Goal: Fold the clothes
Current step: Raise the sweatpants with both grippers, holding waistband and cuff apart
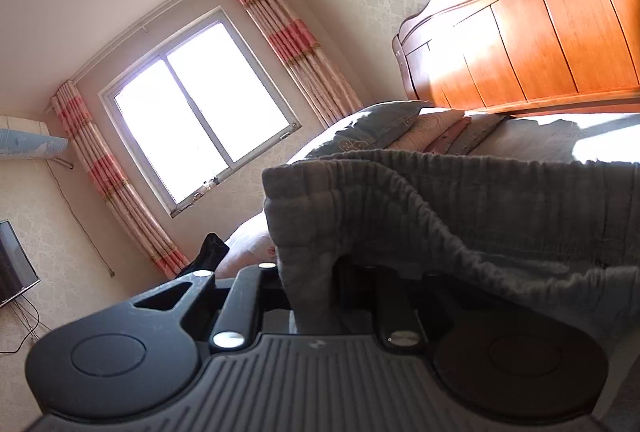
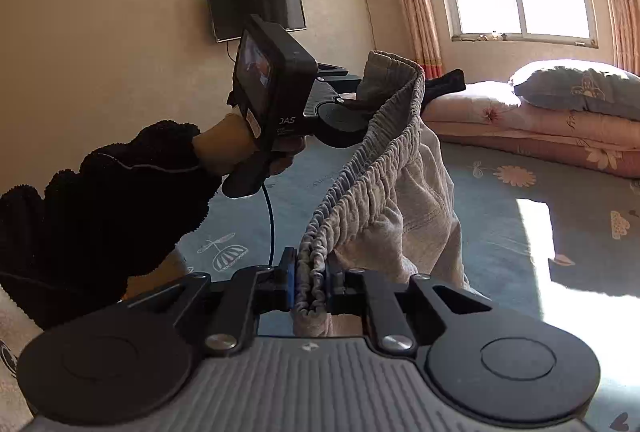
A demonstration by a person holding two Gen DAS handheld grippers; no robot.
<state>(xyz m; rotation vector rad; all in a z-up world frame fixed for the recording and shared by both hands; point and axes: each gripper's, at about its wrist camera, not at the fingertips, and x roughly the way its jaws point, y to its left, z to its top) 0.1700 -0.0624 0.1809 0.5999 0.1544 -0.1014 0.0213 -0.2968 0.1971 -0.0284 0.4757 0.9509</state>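
Bed behind; both grippers, left gripper and right gripper, clamp grey trousers waistband; left fingertips cloth-hidden.

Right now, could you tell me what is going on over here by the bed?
A person holds a pair of grey trousers up above the bed, one gripper at each end of the elastic waistband. The right gripper is shut on one end, the left gripper on the other, so the waistband is stretched between them and the legs hang down.
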